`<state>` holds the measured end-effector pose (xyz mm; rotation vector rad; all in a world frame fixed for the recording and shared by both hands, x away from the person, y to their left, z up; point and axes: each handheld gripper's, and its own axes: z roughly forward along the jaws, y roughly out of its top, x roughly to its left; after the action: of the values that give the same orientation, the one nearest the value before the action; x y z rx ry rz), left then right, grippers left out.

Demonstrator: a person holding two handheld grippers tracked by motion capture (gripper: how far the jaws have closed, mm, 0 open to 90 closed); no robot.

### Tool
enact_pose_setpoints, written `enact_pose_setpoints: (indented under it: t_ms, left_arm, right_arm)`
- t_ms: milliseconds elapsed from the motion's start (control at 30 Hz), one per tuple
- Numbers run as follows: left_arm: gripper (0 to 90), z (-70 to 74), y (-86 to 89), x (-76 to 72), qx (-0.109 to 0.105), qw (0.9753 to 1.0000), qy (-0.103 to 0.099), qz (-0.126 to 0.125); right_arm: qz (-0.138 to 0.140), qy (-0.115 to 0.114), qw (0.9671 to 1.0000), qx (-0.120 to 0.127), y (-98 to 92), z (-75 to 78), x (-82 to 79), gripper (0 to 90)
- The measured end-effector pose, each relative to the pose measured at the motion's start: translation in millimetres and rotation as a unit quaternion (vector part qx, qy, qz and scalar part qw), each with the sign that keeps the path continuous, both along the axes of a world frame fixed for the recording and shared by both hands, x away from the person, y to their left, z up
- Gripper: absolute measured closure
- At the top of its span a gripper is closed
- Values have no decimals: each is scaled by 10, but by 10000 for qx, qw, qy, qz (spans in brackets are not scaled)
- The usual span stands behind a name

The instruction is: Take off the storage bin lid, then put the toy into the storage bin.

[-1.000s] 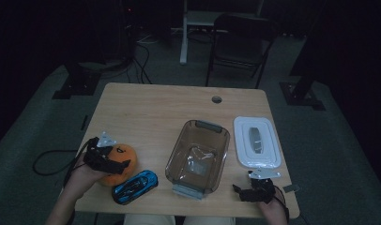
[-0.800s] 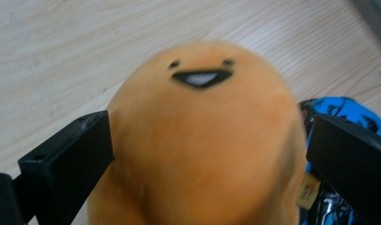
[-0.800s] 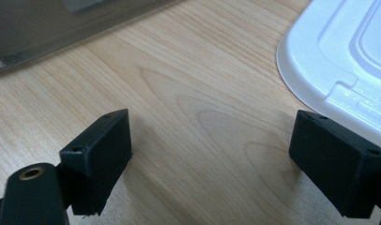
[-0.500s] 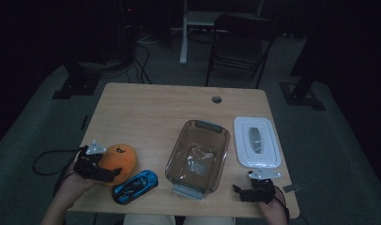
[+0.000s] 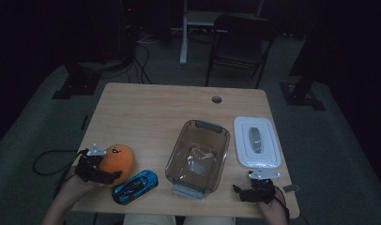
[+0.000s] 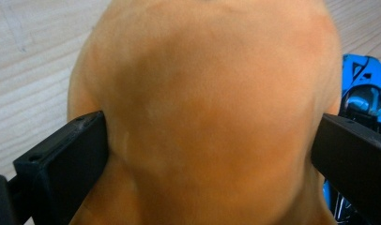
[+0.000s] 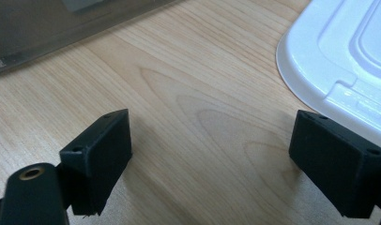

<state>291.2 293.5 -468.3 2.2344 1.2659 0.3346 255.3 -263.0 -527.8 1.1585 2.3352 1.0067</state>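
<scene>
1. The left gripper has its jaws spread round the orange plush, one on each flank; in the left gripper view they touch or all but touch the plush, and I cannot tell whether they already squeeze it.
2. The plush lies at the table's front left corner, just beside the blue car. Judged from this, close slowly on its widest part, and keep the right-hand jaw off the car.
3. Lift straight up before swinging toward the clear tub, which sits mid-table.
4. The right gripper rests wide open on bare wood by the white lid; leave it parked there.
</scene>
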Motion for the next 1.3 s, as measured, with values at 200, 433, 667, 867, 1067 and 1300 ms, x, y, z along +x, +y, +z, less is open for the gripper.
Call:
enact_pose_setpoints:
  t_ms: [200,433,667,867,1067,1300]
  left_arm:
    - [3,-7,-6,-5,62,10000,34,-13]
    - [247,29,35,-59,-3,9998,-182,-76]
    - [504,73,51,-107,-15,9989,-397,-240]
    - [593,108,50,-121,11,9977,-553,-381]
    - [632,232,97,-90,-50,9968,-665,-452]
    - [634,359,77,-82,-212,9948,-863,-507]
  right_arm:
    - [2,-5,10000,-2,0,0,0,128]
    - [-2,-3,10000,-1,-1,0,1,128]
    - [-26,-3,10000,-5,-3,0,4,129]
    - [-31,-4,10000,-6,-4,0,5,129]
    - [-42,-4,10000,-5,-4,0,7,129]
    - [-41,-6,10000,-5,-4,0,7,129]
